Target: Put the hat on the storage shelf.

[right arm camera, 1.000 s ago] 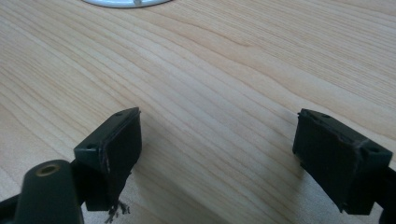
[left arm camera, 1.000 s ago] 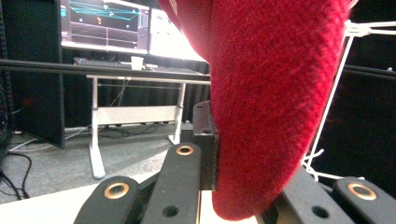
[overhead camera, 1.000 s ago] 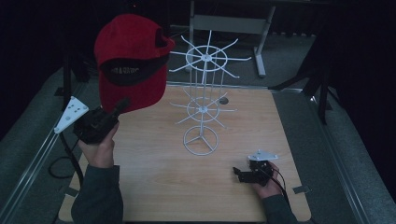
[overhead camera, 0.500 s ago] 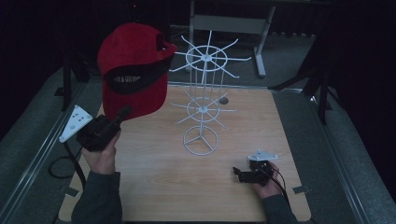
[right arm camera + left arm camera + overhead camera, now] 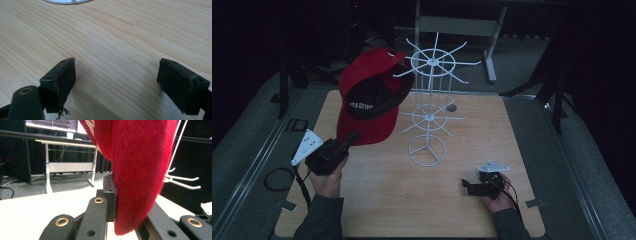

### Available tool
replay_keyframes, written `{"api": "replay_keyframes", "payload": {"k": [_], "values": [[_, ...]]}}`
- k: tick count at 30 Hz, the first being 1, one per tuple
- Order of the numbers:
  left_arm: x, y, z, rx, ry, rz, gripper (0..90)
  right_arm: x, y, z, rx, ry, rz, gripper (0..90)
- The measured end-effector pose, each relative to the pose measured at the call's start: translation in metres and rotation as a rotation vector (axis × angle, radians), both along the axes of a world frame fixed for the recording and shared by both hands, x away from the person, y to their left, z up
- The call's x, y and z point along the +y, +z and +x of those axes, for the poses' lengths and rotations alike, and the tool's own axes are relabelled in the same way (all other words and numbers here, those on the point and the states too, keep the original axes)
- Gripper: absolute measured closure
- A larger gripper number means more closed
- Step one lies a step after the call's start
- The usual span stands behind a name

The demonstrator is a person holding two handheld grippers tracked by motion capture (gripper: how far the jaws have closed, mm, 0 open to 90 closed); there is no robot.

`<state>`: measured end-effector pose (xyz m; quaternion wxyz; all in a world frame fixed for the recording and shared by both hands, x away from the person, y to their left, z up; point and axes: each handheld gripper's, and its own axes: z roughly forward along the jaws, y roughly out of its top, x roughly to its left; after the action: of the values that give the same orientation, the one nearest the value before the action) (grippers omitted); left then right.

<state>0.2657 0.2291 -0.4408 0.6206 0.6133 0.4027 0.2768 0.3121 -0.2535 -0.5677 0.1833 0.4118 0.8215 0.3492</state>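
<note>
- Left gripper [image 5: 346,141], at the table's left edge, has its jaws pinching the brim of a red cap [image 5: 371,100]; the left gripper view shows the red fabric [image 5: 140,170] clamped between the black jaws and rising up and away from them.
- Cap hangs in the air above and ahead of that gripper, tilted with its dark underside and a line of small print turned toward the high camera; its crown lies just beside the upper ring of hooks on the rack, and whether it touches them cannot be told.
- White wire rack [image 5: 429,107] stands upright on the wooden table [image 5: 382,200], to the right of the left gripper and ahead of the right one, with two tiers of radiating hooks and a round ring base.
- Right gripper [image 5: 467,185] rests low on the table near its front right part, well apart from the cap, held in the person's right hand [image 5: 494,195].
- Its jaws stand spread wide with bare wood grain [image 5: 117,57] between them; the rim of the rack's base [image 5: 67,1] lies ahead of them.
</note>
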Motion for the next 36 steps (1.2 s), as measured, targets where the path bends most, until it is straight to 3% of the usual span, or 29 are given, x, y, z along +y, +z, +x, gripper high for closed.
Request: {"api": "replay_keyframes", "payload": {"k": [5, 9, 18, 25, 31, 36], "values": [[-0.004, -0.012, 0.000, 0.015, -0.008, 0.012, 85.0, 0.000, 0.000, 0.000, -0.001, 0.001, -0.001, 15.3], [-0.006, -0.013, 0.000, 0.013, -0.026, 0.019, 83.9, 0.000, 0.000, 0.000, 0.000, 0.000, 0.000, 15.3], [-0.005, -0.006, -0.001, -0.024, -0.017, 0.030, 58.6, 0.000, 0.000, 0.000, 0.001, 0.001, -0.002, 15.3], [-0.003, -0.005, 0.002, -0.002, 0.001, 0.039, 48.7, 0.000, 0.000, 0.000, 0.001, 0.001, -0.002, 15.3], [-0.002, -0.006, 0.007, 0.048, 0.010, 0.057, 40.8, 0.000, 0.000, 0.000, 0.002, 0.001, -0.001, 15.3], [0.000, -0.007, 0.007, 0.055, 0.038, 0.069, 31.7, 0.000, 0.000, 0.000, 0.001, 0.001, -0.001, 15.3]]}}
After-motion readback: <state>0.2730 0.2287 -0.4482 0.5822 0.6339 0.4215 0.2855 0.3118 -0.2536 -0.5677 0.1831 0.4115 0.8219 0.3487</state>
